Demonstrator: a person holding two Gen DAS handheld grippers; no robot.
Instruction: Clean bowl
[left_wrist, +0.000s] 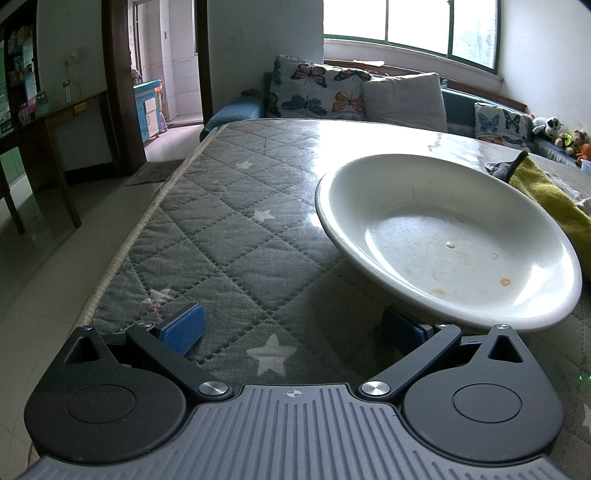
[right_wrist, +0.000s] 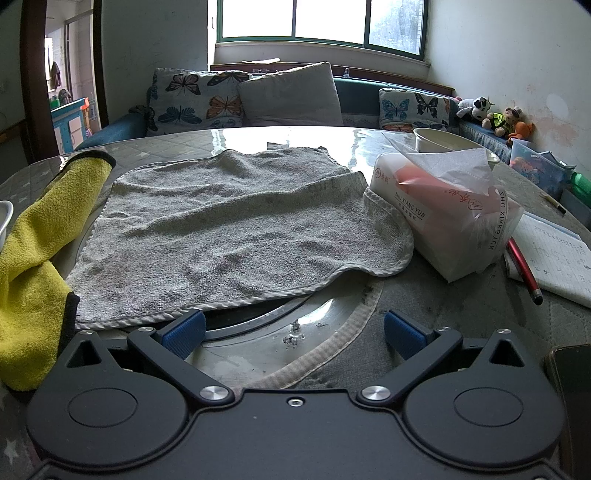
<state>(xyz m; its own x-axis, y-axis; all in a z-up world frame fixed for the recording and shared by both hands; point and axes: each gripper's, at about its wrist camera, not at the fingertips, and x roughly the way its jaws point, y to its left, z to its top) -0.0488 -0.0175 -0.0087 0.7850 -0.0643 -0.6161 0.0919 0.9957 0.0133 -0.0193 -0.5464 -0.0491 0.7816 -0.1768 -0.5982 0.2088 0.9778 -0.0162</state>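
Bowl (left_wrist: 447, 240) lying ahead-right of my left gripper (left_wrist: 295, 328), on the table (left_wrist: 221, 206), fingers spread wide and holding nothing.

I'm holding the left gripper low and level, its right pad tucked under the bowl's near rim. My right gripper (right_wrist: 293, 328) is hovering spread and empty over the grey towel (right_wrist: 229, 229), yellow cloth (right_wrist: 33, 258) to its left.

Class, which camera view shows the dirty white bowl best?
The left wrist view: the bowl fills much of the frame, its stained inside fully visible. The right wrist view catches only a sliver of its rim at the left edge.
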